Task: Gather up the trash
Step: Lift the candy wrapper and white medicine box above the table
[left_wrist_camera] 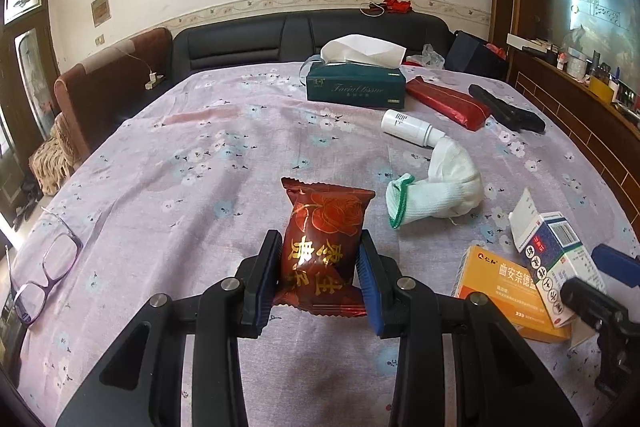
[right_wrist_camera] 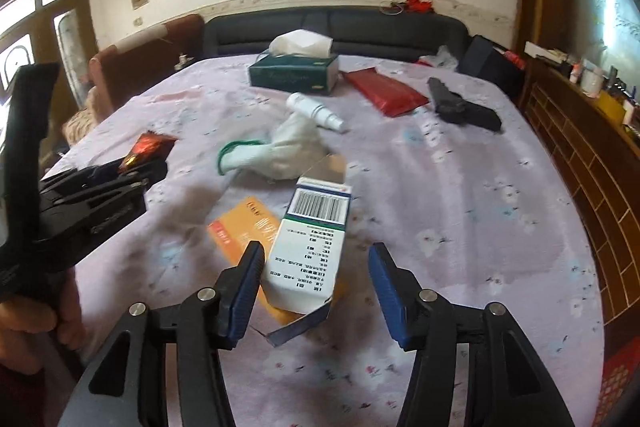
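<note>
The left gripper (left_wrist_camera: 319, 267) holds its jaws clenched on the glossy dark-red foil snack wrapper (left_wrist_camera: 323, 243), lifted for disposal, while the right gripper (right_wrist_camera: 316, 281), jaws released, straddles the opened white cardboard medicine box (right_wrist_camera: 310, 249) at twelve o'clock on the floral lilac bed (right_wrist_camera: 460, 187).

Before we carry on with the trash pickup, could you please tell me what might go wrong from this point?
The left hand-held gripper pinches the red snack wrapper low on its crinkly foil, so it might slip out. The right hand-held gripper is open around the white medicine box, whose end flaps are open; closing may crush or twist it. That box lies on the orange box, which could get dragged along.
</note>
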A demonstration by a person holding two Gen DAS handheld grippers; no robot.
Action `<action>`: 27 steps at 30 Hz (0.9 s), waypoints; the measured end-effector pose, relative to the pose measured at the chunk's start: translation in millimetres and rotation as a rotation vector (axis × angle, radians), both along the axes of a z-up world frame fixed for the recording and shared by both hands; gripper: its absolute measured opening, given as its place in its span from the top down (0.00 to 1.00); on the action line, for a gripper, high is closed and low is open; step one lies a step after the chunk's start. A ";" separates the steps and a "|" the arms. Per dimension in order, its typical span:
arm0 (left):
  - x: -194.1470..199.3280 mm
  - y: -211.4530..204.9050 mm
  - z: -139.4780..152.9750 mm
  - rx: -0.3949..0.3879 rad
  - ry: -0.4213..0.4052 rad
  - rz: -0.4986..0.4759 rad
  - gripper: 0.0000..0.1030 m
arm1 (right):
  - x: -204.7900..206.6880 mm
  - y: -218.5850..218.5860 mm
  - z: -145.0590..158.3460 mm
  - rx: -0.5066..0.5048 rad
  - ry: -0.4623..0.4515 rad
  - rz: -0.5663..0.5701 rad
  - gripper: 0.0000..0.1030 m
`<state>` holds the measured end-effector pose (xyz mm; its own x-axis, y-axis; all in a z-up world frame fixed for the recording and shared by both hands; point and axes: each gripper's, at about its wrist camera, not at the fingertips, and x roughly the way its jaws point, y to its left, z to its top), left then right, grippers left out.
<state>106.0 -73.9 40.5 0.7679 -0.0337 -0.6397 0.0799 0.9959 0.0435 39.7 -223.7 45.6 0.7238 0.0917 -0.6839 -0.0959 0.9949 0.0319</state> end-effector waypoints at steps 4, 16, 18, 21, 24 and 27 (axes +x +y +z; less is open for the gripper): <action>-1.1 -1.8 -0.3 0.008 -0.005 -0.010 0.66 | 6.2 -1.7 -4.8 0.001 0.017 -0.009 0.65; -8.7 -6.6 5.9 0.024 -0.058 -0.001 0.66 | -11.6 -1.0 16.7 -0.103 -0.160 -0.085 0.65; -9.3 -6.8 6.7 0.027 -0.061 -0.004 0.66 | -10.2 0.2 15.1 -0.103 -0.152 -0.078 0.65; -11.1 -7.5 8.0 0.035 -0.070 -0.004 0.66 | -9.5 3.4 14.2 -0.116 -0.153 -0.072 0.65; -12.7 -8.0 8.9 0.038 -0.076 -0.006 0.66 | -10.5 4.7 14.4 -0.117 -0.162 -0.068 0.65; -13.6 -8.9 9.1 0.040 -0.078 -0.007 0.65 | -12.8 6.0 14.7 -0.124 -0.170 -0.067 0.65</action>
